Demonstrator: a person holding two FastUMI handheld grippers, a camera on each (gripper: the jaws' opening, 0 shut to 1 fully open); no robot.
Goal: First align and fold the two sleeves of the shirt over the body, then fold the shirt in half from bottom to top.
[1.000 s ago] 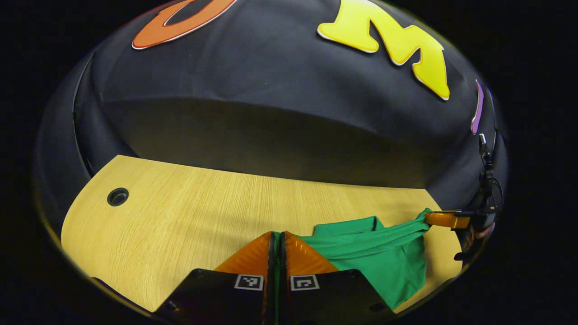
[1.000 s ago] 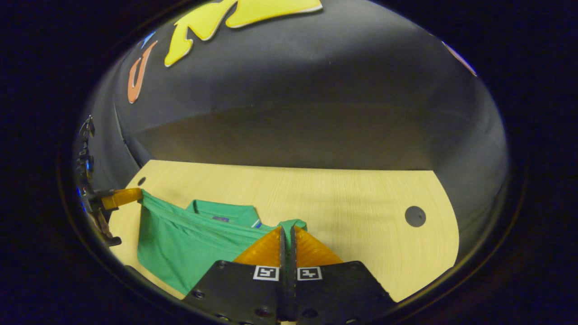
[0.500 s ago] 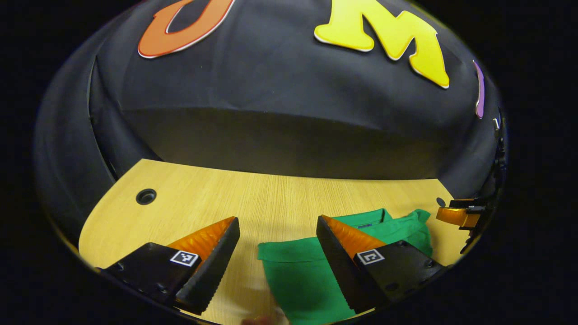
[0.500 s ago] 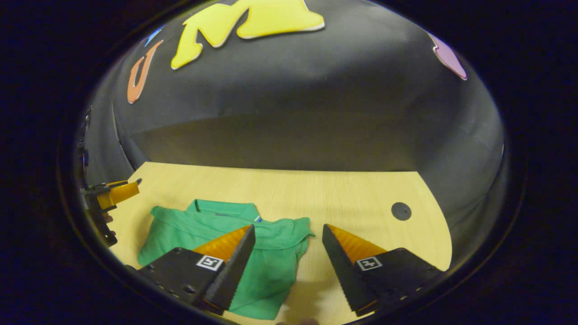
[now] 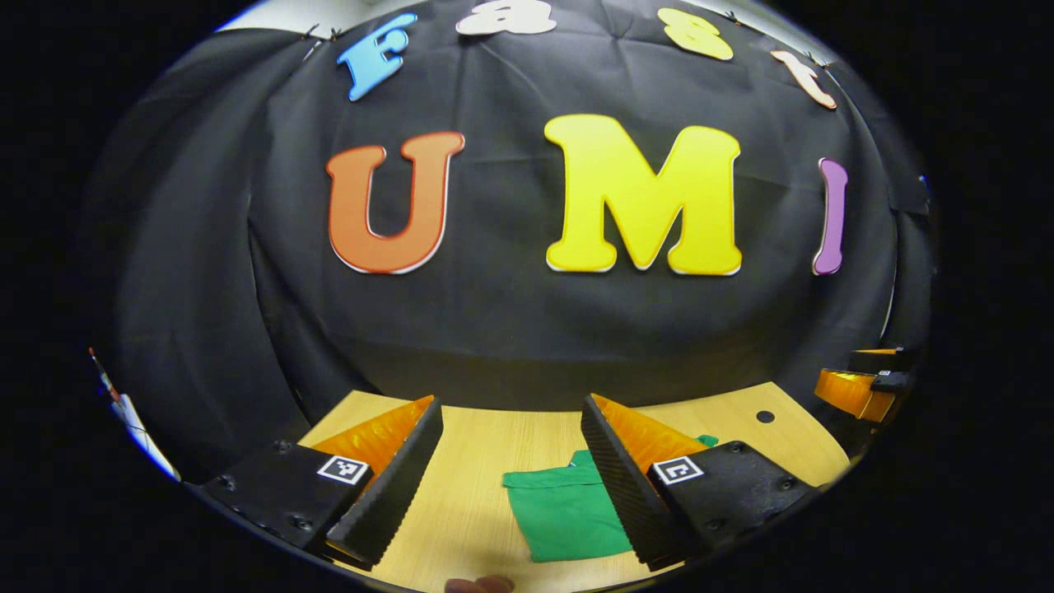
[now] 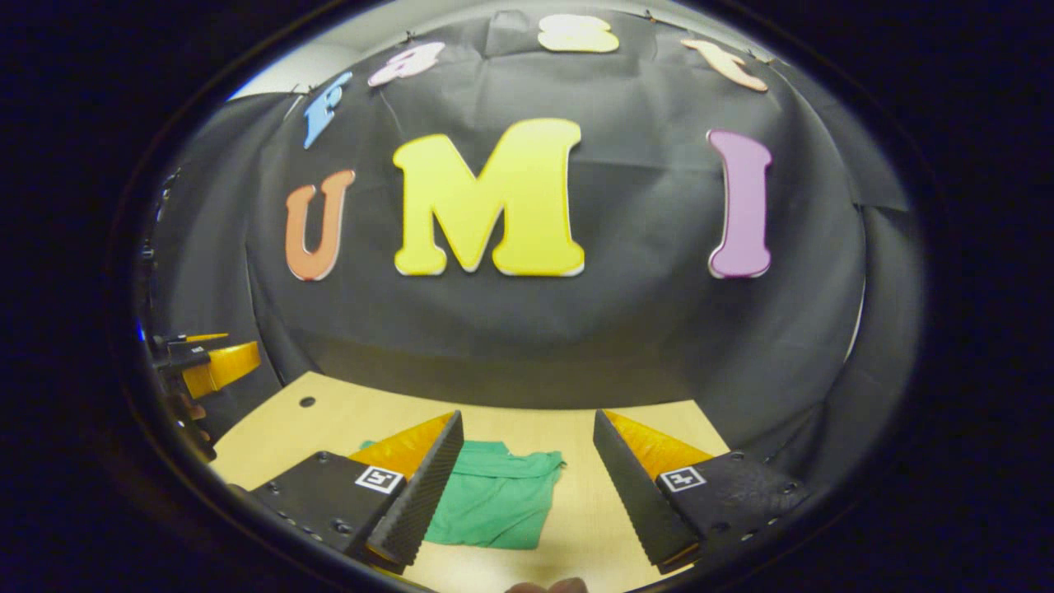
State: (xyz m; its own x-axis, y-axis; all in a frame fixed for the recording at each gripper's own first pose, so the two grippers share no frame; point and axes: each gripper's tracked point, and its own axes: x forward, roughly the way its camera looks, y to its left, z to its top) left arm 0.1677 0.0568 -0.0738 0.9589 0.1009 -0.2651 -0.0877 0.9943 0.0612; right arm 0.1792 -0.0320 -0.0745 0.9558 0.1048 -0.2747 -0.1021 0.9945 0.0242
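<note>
Left gripper view: left gripper (image 5: pixel 510 461) is held released, jaws wide apart, nothing between them; the folded green fabric shirt (image 5: pixel 564 515) lies below on the pale wooden table (image 5: pixel 469 511), just ahead of the right-hand finger

Right gripper view: right gripper (image 6: pixel 527 469) likewise spread and empty; shirt (image 6: pixel 494 502) lies between the fingers, judged folded and let go

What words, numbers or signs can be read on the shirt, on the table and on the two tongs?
On the shirt: none; plain green cloth.
On the table: none.
On the left tongs: no words; each finger carries a square black-and-white marker, a pattern and not letters.
On the right tongs: the same kind of square pattern, no words or numbers.
</note>
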